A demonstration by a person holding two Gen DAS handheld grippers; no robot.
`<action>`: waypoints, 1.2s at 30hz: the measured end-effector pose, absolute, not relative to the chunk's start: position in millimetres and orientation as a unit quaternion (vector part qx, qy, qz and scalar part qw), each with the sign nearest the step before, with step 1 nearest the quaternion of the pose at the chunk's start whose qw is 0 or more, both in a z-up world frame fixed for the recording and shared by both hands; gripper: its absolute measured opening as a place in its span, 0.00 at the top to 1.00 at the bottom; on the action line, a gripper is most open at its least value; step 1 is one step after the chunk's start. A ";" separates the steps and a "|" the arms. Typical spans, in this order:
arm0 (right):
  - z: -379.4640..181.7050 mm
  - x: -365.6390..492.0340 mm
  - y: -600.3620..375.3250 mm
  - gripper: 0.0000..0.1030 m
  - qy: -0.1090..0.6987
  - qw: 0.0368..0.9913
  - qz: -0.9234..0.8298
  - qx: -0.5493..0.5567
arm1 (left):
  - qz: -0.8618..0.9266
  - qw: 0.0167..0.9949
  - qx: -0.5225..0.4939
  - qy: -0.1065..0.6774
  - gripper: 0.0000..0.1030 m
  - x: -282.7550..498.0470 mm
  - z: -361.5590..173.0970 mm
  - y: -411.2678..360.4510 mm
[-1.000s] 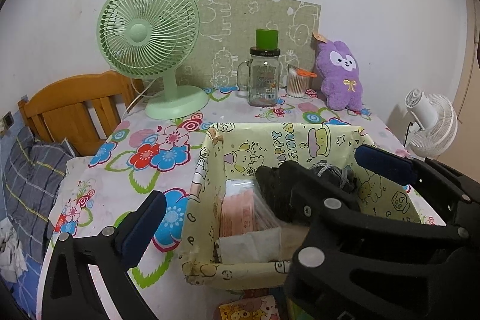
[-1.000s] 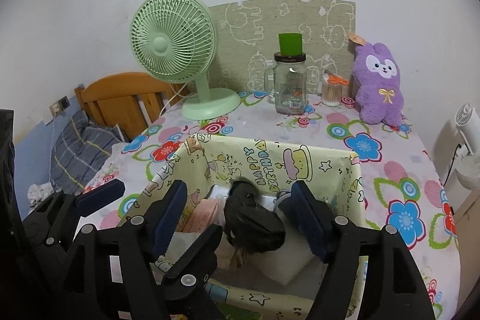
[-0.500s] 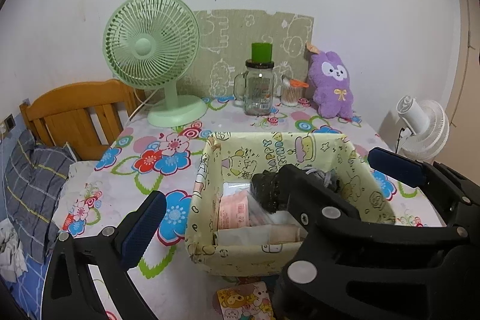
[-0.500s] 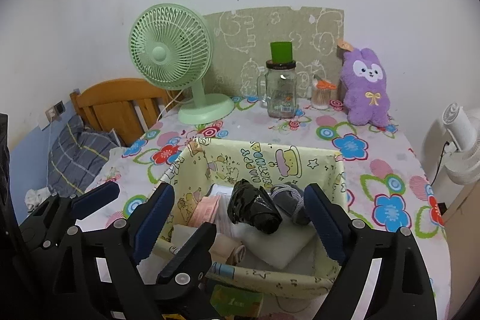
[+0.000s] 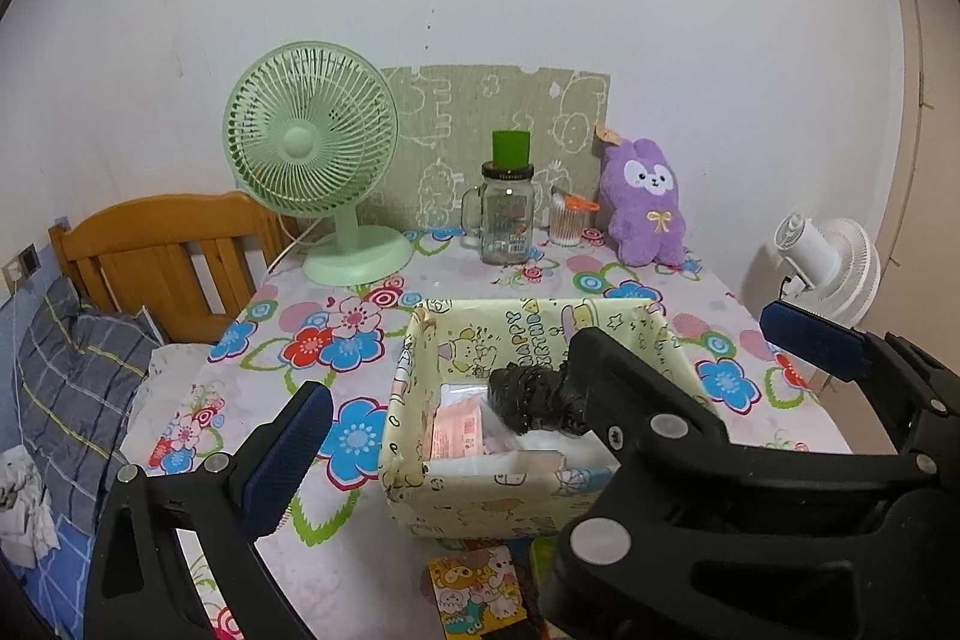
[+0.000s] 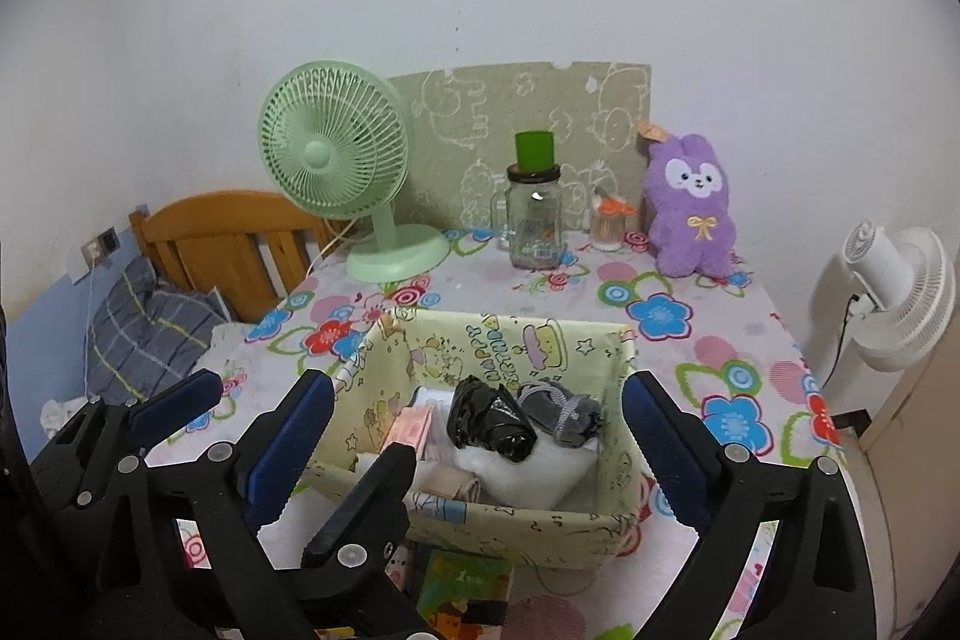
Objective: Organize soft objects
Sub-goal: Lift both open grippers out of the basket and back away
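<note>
A yellow cartoon-print fabric basket [image 6: 510,340] [image 5: 498,502] stands on the flowered table. In it lie a black rolled bundle [image 6: 489,418] [image 5: 528,397], a grey rolled piece [image 6: 561,409], a pink packet [image 6: 414,427] [image 5: 459,427] and a white soft pack [image 6: 528,466]. My right gripper [image 6: 477,439] hangs above the basket's near side. Its jaws are opening, and the pads touch nothing. My left gripper [image 5: 549,403] stands wide open beside it, holding nothing. A purple plush bunny [image 6: 690,205] [image 5: 648,202] sits at the back right.
At the back stand a green desk fan [image 5: 312,142], a glass jar with a green lid [image 5: 507,220] and a cotton-swab pot [image 5: 567,220]. A white fan [image 6: 894,292] stands off the table's right edge. A wooden headboard [image 5: 156,256] and bedding are left. Cartoon cards [image 5: 474,592] lie before the basket.
Both grippers have drawn back and up from the basket. The right jaws have spread wider, leaving the black bundle and grey roll lying inside.
</note>
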State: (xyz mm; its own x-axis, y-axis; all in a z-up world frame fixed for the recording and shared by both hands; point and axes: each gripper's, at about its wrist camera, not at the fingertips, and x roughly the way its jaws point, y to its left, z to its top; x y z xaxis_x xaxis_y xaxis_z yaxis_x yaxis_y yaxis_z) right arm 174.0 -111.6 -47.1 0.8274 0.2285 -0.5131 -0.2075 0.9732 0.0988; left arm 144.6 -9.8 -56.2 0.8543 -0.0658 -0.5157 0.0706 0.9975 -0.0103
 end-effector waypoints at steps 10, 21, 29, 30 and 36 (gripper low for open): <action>-31.3 147.0 -120.6 0.00 0.253 0.962 0.095 0.024 | -0.049 0.967 0.006 0.250 0.00 120.8 -43.3 -17.9; -26.4 121.1 -125.5 0.00 0.244 0.966 0.086 0.024 | -0.052 0.968 0.001 0.245 0.00 100.6 -41.1 -21.6; -31.3 106.5 -126.6 0.00 0.247 0.966 0.079 0.024 | -0.053 0.967 0.002 0.248 0.00 87.1 -46.7 -22.8; -32.5 104.8 -126.8 0.00 0.247 0.966 0.077 0.023 | -0.054 0.967 0.003 0.248 0.00 85.8 -47.8 -22.8; -40.0 97.7 -126.6 0.00 0.250 0.965 0.077 0.028 | -0.047 0.968 0.004 0.247 0.00 77.9 -53.5 -22.2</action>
State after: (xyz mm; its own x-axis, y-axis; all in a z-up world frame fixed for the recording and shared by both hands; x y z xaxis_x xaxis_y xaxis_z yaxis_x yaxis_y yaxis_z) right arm 97.7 -126.6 -40.0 0.8627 0.1632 -0.4786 -0.1350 0.9865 0.0930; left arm 77.9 -22.2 -53.5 0.8734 -0.0888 -0.4788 0.0929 0.9956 -0.0151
